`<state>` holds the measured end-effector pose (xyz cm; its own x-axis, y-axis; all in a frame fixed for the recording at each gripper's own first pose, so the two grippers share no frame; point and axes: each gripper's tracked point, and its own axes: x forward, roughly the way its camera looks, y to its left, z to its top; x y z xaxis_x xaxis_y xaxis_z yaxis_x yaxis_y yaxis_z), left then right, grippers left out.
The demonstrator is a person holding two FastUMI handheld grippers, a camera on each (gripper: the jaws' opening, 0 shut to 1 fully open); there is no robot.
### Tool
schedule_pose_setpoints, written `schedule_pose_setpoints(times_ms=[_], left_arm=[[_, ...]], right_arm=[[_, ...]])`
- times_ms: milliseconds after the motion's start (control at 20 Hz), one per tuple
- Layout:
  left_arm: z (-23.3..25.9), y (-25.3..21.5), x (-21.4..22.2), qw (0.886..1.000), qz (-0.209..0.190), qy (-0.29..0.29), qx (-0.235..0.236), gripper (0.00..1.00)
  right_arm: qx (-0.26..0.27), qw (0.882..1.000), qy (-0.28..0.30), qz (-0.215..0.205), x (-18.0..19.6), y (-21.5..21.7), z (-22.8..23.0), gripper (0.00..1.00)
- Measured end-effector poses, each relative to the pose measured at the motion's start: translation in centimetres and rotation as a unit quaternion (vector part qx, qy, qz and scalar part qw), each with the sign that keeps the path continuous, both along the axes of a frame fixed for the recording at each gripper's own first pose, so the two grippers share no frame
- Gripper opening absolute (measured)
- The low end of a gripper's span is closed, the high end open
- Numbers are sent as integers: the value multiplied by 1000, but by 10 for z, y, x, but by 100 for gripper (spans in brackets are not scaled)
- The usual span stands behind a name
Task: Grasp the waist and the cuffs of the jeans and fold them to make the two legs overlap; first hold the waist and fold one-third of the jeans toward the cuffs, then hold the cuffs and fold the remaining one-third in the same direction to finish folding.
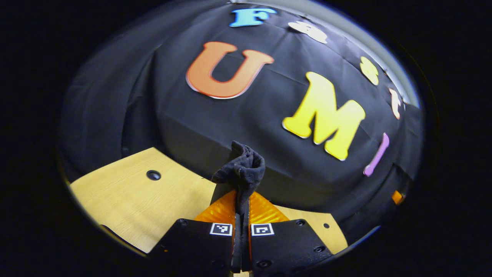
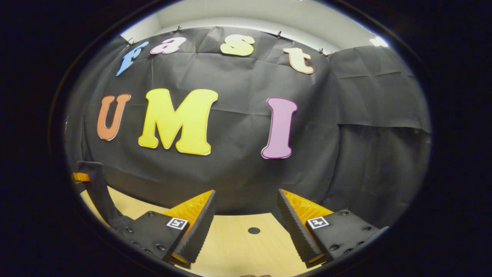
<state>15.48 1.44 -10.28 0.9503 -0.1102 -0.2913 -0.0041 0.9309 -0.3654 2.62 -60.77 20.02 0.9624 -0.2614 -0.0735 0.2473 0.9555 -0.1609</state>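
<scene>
The left gripper (image 1: 241,209) is clamped on a bunched fold of dark jeans (image 1: 243,169), the cloth squeezed between both fingers and poking up past the tips, raised above the pale wooden desk (image 1: 127,200). Which part of the jeans it holds, waist or cuff, cannot be told from the left gripper view. In the right gripper view the right gripper (image 2: 246,219) hangs spread wide and empty over the same desk (image 2: 238,250), nothing between its fingers; a dark strip at the far left edge of that view may be more of the jeans, but it is too unclear to say. Judging by this, folding is under way but not finished: no neat stack lies on the desk, and only 1 of the 2 grippers has a hold.
</scene>
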Motion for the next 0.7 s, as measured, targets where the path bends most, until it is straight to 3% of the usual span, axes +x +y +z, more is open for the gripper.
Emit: schedule_pose_setpoints(times_ms=[150, 250, 400, 500, 700], left_arm=[[-19, -70, -7, 993, -88, -2, 80, 4], [-44, -108, -18, 978, -146, 1, 148, 4], [-87, -155, -20, 942, -233, -3, 243, 4], [-122, -168, -23, 911, -287, 11, 294, 4], [-164, -183, -12, 861, -341, 30, 376, 4]], right_arm=[[2, 1000, 7, -11, -10, -14, -6, 96], [3, 1000, 11, -16, -15, -20, -9, 96], [5, 1000, 19, -23, -20, -27, -17, 96], [14, 999, 20, -28, -23, -31, -21, 96], [33, 999, 27, -34, -25, -34, -33, 96]])
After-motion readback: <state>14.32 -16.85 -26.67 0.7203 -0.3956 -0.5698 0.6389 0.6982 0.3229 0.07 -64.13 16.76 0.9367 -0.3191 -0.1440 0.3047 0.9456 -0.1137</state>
